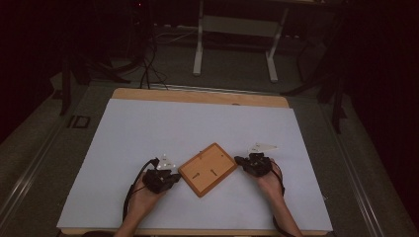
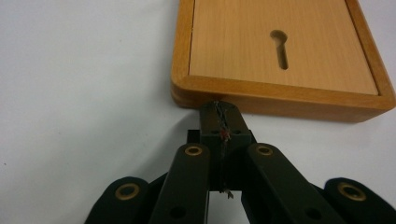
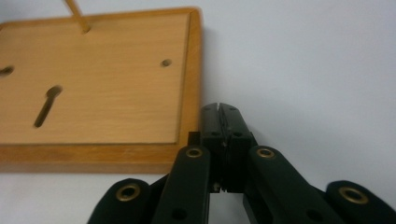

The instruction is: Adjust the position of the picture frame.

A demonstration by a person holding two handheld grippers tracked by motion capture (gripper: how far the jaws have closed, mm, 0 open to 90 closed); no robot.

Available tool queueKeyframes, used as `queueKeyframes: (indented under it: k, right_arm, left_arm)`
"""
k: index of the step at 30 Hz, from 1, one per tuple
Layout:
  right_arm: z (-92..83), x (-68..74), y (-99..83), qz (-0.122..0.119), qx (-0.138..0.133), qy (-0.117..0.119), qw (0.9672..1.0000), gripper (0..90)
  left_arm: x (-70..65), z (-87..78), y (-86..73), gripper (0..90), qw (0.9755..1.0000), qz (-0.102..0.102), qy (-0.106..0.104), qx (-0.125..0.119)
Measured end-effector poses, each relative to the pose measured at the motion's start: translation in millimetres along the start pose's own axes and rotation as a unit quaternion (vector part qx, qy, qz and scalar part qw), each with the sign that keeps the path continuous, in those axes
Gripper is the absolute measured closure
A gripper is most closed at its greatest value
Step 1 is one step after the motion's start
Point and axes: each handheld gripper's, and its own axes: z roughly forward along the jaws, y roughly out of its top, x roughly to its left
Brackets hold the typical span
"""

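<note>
— Closest to me, what do you make of the two hands at the near edge of the table (image 1: 123, 118)?

— Both come in low, each with its tool. Left gripper (image 2: 220, 108) has its jaws pressed together with nothing between them, and the tips touch, or all but touch, the near side wall of the wooden board (image 2: 280, 46). Right gripper (image 3: 220, 112) is likewise pressed together and empty, its tips just beside the board's edge on that side.

— So where does the board lie from your fingers?

— Between them. From above, my left gripper (image 1: 165, 177) sits at the board's (image 1: 207, 169) left corner side and my right gripper (image 1: 244, 162) at its right corner. The board lies flat on the white sheet, back face up, turned like a diamond, so its long axis runs roughly from one set of fingers to the other.

— Which hand is nearer?

— I judge the left one, since its tips meet the wood head-on; the right tips stand alongside the rim, not against it. Both are close enough that I can't rank them with much confidence.

— And beyond the fingers?

— Two keyhole slots (image 3: 46, 105) in the panel, then bare sheet out to the far table edge.

— The next move?

— Probably a squeeze or nudge from both ends, so staying on that axis matters.
</note>
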Motion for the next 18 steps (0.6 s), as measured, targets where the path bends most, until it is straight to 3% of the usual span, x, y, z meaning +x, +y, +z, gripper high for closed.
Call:
queueKeyframes:
  k: [8, 18]
  right_arm:
    - [-6.7, 1.2, -2.0, -0.003, 0.019, 0.017, 0.9997, 90.0]
    - [-24.0, 12.9, -12.6, -0.019, 0.041, 0.027, 0.9986, 90.0]
  left_arm:
    - [10.4, 7.0, 7.8, 89.9, 0.9997, -0.010, 0.020, -0.008]
    - [25.9, 20.1, 21.3, 90.0, 0.9995, -0.015, 0.020, -0.019]
